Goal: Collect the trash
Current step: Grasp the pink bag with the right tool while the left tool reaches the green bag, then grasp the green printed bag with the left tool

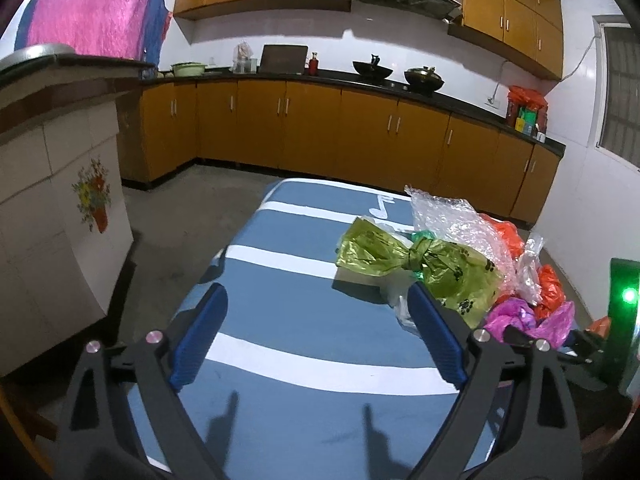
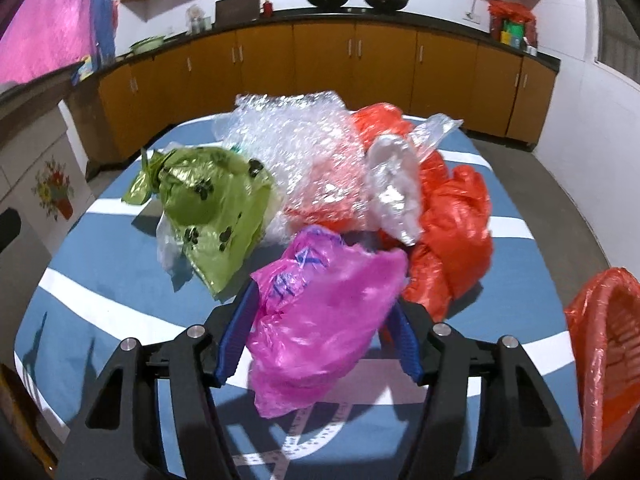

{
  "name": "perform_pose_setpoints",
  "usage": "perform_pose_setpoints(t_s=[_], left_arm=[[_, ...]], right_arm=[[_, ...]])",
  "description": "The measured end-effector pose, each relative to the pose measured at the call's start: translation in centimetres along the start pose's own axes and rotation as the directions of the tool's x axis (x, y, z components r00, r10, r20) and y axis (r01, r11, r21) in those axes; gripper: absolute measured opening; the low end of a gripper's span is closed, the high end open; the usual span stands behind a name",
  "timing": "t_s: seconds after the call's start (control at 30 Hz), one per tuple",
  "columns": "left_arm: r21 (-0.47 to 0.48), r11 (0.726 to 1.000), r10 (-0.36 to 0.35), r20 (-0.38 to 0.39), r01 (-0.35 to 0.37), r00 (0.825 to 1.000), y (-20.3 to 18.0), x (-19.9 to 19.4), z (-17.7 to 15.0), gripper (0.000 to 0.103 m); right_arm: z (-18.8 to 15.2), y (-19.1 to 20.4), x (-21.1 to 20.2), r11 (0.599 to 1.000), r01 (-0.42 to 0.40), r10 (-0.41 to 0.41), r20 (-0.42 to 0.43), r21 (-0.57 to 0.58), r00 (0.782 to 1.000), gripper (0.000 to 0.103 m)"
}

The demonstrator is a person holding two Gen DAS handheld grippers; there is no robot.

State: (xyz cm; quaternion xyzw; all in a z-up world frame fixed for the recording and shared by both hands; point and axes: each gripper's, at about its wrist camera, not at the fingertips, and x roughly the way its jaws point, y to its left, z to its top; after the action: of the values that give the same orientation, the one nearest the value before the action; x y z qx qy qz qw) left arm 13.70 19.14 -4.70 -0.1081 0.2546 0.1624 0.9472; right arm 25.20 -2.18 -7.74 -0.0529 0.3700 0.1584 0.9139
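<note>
A pile of plastic trash lies on a blue table with white stripes (image 2: 120, 304): a green bag with paw prints (image 2: 208, 208), clear bubble wrap (image 2: 296, 136), red bags (image 2: 452, 216) and a clear bag (image 2: 394, 192). My right gripper (image 2: 324, 300) has a pink bag (image 2: 320, 312) between its blue fingers, which look closed on it and hold it above the table. My left gripper (image 1: 316, 308) is open and empty over the table, left of the pile. The green bag (image 1: 440, 264), bubble wrap (image 1: 452, 216) and pink bag (image 1: 528, 316) also show in the left wrist view.
A basket lined with a red bag (image 2: 604, 360) stands at the table's right edge. Orange kitchen cabinets (image 1: 312, 128) run along the far wall under a black counter with woks. A white tiled counter (image 1: 52, 200) stands to the left.
</note>
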Motion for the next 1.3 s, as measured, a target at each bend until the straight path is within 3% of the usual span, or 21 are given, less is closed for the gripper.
perform_pose_setpoints(t_s=[0.3,0.47,0.67,0.83,1.0,1.2,1.27,1.3], left_arm=[[0.038,0.996,-0.076,-0.029,0.077,0.997,-2.1,1.5,0.2,0.089],[0.051,0.991,-0.117,-0.052,0.12,0.992,-3.6,3.3,1.1,0.08],[0.048,0.986,-0.154,-0.09,0.159,0.984,-5.6,6.6,2.6,0.069],[0.056,0.979,-0.185,-0.128,0.194,0.974,-7.3,9.6,3.6,0.068],[0.129,0.972,-0.175,-0.17,0.198,0.97,-8.9,11.7,3.2,0.067],[0.137,0.965,-0.188,-0.236,0.224,0.953,-9.4,13.2,2.1,0.038],[0.144,0.961,-0.197,-0.243,0.237,0.95,-9.5,13.3,1.8,0.024],[0.147,0.959,-0.2,-0.244,0.24,0.949,-9.5,13.3,1.8,0.023]], right_arm=[[-0.4,0.6,-0.5,0.999,-0.038,0.038,0.007,-0.027,0.999,0.039],[-0.9,-0.3,-1.5,0.999,-0.044,0.045,0.02,-0.008,0.999,0.034],[-1.7,-2.2,-3.7,1.0,-0.02,0.019,0.056,0.019,0.998,0.033],[-1.8,-4.3,-5.1,0.998,-0.006,0.001,0.071,0.065,0.998,0.033],[-1.9,-5.9,-5.2,0.994,-0.002,-0.005,0.063,0.108,0.998,0.033],[-2.3,-6.4,-4.8,0.991,-0.005,-0.001,0.048,0.131,0.999,0.033],[-2.4,-6.5,-4.9,0.991,-0.007,0.0,0.048,0.137,0.999,0.033],[-2.3,-6.5,-4.9,0.99,-0.01,0.003,0.048,0.143,0.999,0.033]])
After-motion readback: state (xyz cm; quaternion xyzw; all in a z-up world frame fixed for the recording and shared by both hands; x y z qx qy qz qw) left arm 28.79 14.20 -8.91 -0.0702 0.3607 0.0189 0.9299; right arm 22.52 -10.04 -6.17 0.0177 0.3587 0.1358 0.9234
